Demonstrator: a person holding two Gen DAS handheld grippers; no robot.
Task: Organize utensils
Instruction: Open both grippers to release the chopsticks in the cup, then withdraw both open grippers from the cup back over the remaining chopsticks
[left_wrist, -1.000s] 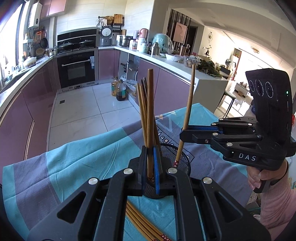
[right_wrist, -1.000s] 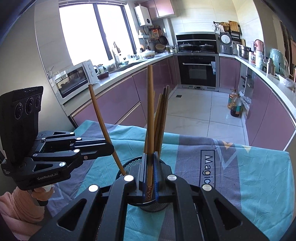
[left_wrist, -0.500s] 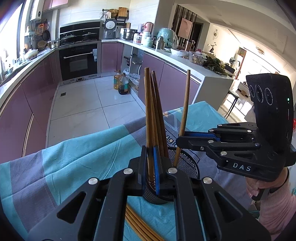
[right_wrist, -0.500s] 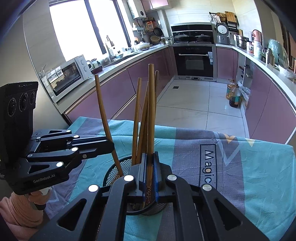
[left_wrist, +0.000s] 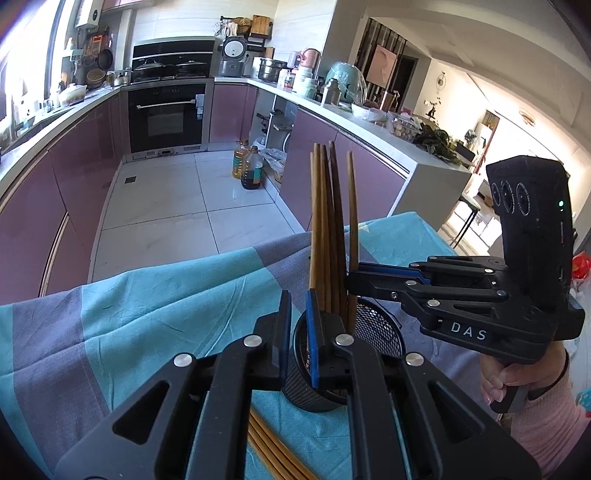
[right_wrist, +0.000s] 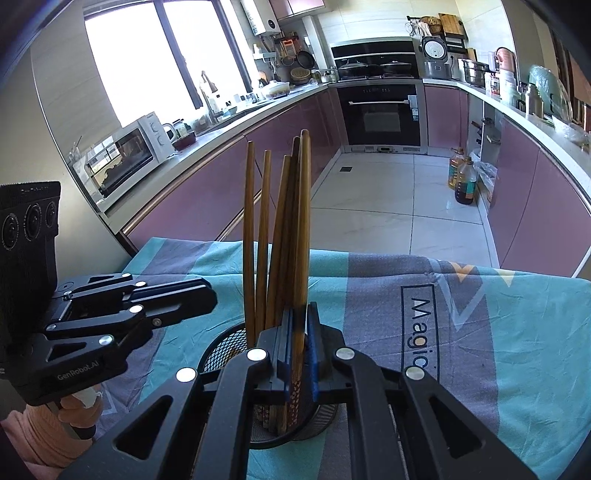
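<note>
Left gripper (left_wrist: 295, 332) jaws sitting slightly apart, gripping nothing; right gripper (right_wrist: 298, 345) jaws clamping a chopstick (right_wrist: 303, 229) standing in the mesh holder (right_wrist: 221, 350).

We see a teal and grey striped tablecloth (right_wrist: 480, 332) printed with "Magic". Behind it, purple kitchen cabinets (right_wrist: 207, 199) run under a pale countertop. A white microwave (right_wrist: 125, 155) sits near a bright window (right_wrist: 147, 59). A black built-in oven (left_wrist: 166, 118) faces us, and two oil bottles (left_wrist: 248, 168) stand on the tiled floor (left_wrist: 166, 206).
</note>
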